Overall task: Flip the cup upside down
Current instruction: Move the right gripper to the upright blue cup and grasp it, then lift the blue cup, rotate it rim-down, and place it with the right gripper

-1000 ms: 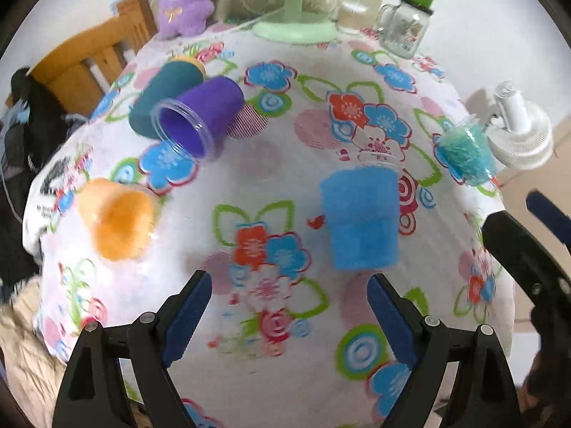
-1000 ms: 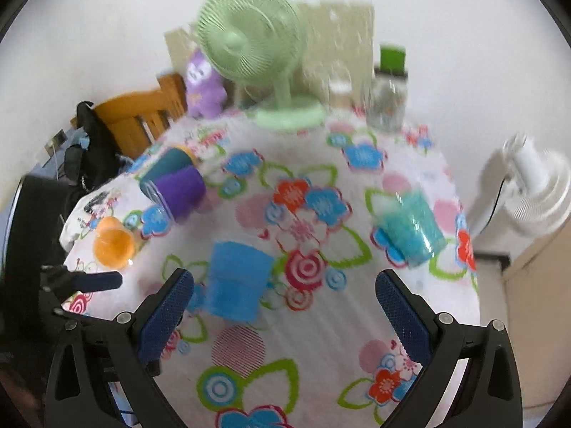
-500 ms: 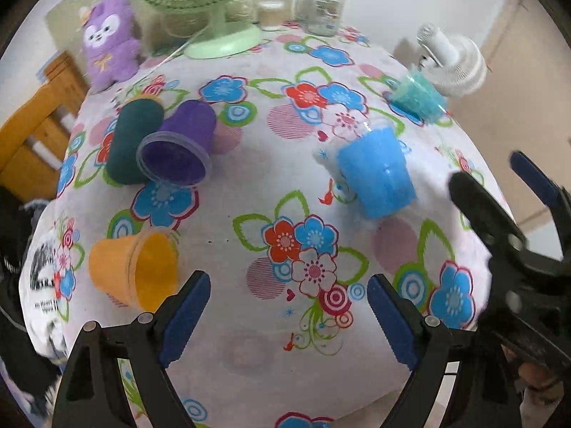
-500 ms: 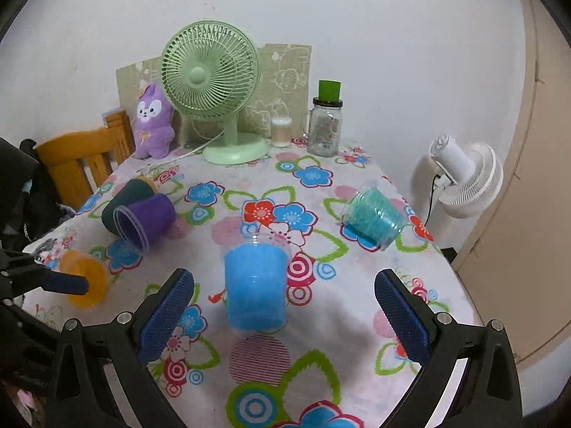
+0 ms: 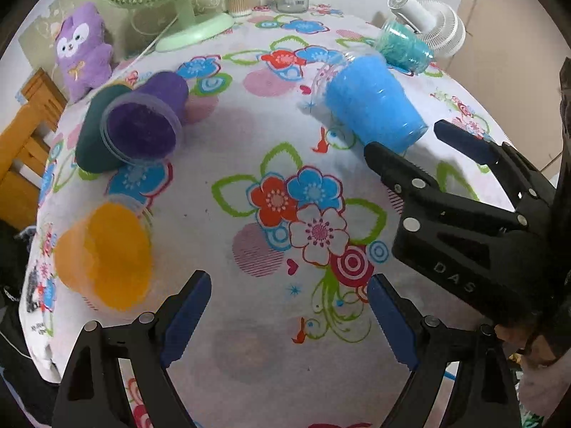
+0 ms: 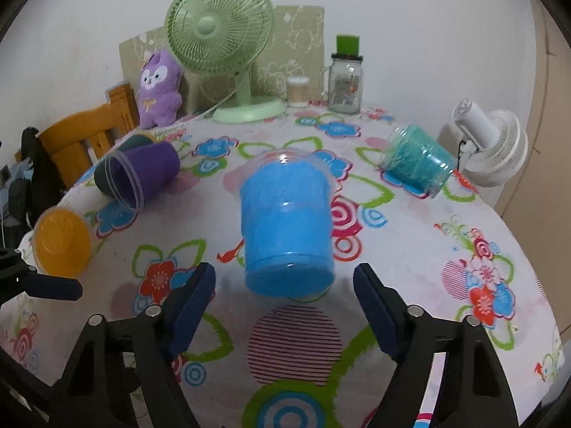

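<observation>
Both pairs of fingers stand wide apart, holding nothing, with the blue cup [image 6: 287, 224] just ahead of the right gripper [image 6: 284, 296].

Blue-padded fingers of the right gripper flank the near end of the blue cup, apart from it on both sides; from the left wrist view the same gripper reaches in from the right, its tips close to the cup's base. The cup stands on the flowered tablecloth [image 6: 410, 267], its clear rim at the far upper end, and it looks somewhat blurred. Well back from it, the left gripper [image 5: 287, 306] hovers over bare cloth, near the orange cup [image 5: 103, 253] lying on its side. A purple cup [image 5: 146, 121] lies against a dark green cup [image 5: 91, 135], and a teal cup [image 6: 415, 164] lies tipped near the table's right edge.
</observation>
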A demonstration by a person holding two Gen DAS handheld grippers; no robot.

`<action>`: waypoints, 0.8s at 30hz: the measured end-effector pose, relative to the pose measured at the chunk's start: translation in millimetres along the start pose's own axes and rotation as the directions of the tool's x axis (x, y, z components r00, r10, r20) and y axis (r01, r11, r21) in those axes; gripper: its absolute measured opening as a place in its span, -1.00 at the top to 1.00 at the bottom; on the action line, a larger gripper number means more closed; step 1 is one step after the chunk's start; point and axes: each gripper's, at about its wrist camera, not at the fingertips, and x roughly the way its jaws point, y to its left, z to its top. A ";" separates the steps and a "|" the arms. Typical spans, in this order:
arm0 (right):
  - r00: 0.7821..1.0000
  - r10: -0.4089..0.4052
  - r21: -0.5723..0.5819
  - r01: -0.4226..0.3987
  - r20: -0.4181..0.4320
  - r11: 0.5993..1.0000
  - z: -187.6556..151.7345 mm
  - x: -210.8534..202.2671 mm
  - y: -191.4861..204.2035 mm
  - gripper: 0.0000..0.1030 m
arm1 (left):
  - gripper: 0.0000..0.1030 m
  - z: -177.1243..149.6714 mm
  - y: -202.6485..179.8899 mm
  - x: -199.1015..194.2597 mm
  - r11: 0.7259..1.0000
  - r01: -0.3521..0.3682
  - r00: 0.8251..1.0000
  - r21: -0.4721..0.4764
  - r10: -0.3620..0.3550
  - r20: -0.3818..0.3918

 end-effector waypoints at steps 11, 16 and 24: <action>0.999 0.008 -0.011 -0.008 -0.049 1.000 2.0 9.7 3.4 -0.09 | -0.76 1.5 7.7 4.1 0.999 0.028 1.000 -0.028 -0.027 0.015; 0.997 0.020 -0.001 -0.020 -0.077 1.000 15.5 -11.3 2.8 -0.09 | -0.73 4.7 14.0 -5.1 0.998 0.013 1.000 -0.057 -0.013 0.013; 0.970 0.053 -0.007 -0.056 -0.236 0.998 61.9 -45.7 0.8 -0.09 | -0.75 19.7 15.0 -45.3 0.996 -0.004 1.000 -0.090 0.006 0.026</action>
